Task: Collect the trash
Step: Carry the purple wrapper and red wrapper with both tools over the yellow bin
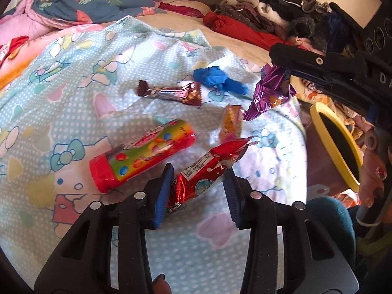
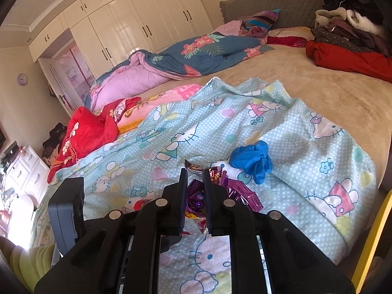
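Bed [image 2: 318, 93] littered: tube [image 1: 142, 154], brown wrapper [image 1: 171, 93], blue glove [image 1: 218, 79] uncollected. Purple wrapper [image 1: 272, 90] clenched in right claw [image 2: 196, 171]; red wrapper [image 1: 208, 169] pinched by left claw [image 1: 198, 171], unbinned.

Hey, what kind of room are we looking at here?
Most likely a home bedroom. A wide bed with a padded headboard fills the view, strewn with a floral quilt and a cartoon-cat blanket, and glossy built-in wardrobes line the far wall.

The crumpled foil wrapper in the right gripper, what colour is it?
Shiny purple: the crumpled foil wrapper shows best in the left wrist view, pinched by the right gripper.
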The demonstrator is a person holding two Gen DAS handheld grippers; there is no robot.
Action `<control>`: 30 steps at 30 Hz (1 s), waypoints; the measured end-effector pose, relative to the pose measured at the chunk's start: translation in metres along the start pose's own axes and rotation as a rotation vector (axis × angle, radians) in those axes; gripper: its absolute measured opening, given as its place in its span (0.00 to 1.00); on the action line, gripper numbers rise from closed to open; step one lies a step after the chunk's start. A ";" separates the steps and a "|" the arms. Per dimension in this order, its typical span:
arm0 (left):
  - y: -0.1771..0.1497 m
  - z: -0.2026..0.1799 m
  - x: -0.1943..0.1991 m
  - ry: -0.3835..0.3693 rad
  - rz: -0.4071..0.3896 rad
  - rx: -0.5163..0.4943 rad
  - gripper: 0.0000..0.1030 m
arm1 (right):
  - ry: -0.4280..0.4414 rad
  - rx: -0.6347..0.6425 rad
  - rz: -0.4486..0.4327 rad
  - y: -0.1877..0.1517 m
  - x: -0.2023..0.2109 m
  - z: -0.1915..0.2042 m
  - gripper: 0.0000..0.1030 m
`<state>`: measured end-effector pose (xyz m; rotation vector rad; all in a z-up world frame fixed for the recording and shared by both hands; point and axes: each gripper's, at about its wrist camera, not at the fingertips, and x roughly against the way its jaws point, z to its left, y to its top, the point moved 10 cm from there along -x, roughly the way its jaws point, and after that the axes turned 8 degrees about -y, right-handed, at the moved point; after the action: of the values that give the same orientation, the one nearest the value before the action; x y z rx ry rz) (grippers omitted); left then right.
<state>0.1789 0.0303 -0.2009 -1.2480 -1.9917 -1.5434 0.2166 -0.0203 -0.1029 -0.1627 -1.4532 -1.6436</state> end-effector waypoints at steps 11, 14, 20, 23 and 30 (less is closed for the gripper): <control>0.020 -0.033 0.015 -0.052 -0.056 0.013 0.31 | 0.000 -0.041 -0.057 0.007 0.037 -0.015 0.12; 0.026 -0.042 0.018 -0.059 -0.069 0.005 0.31 | -0.005 -0.055 -0.083 0.012 0.049 -0.022 0.12; 0.039 -0.064 0.022 -0.070 -0.092 -0.028 0.31 | -0.023 -0.083 -0.117 0.016 0.068 -0.039 0.12; 0.045 -0.077 0.025 -0.076 -0.107 -0.047 0.30 | -0.033 -0.104 -0.140 0.019 0.080 -0.050 0.12; 0.052 -0.101 0.027 -0.097 -0.124 -0.075 0.30 | -0.057 -0.145 -0.177 0.019 0.102 -0.072 0.12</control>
<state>0.1802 -0.0473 -0.1135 -1.2712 -2.1268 -1.6589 0.2023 -0.1331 -0.0471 -0.1672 -1.4246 -1.9032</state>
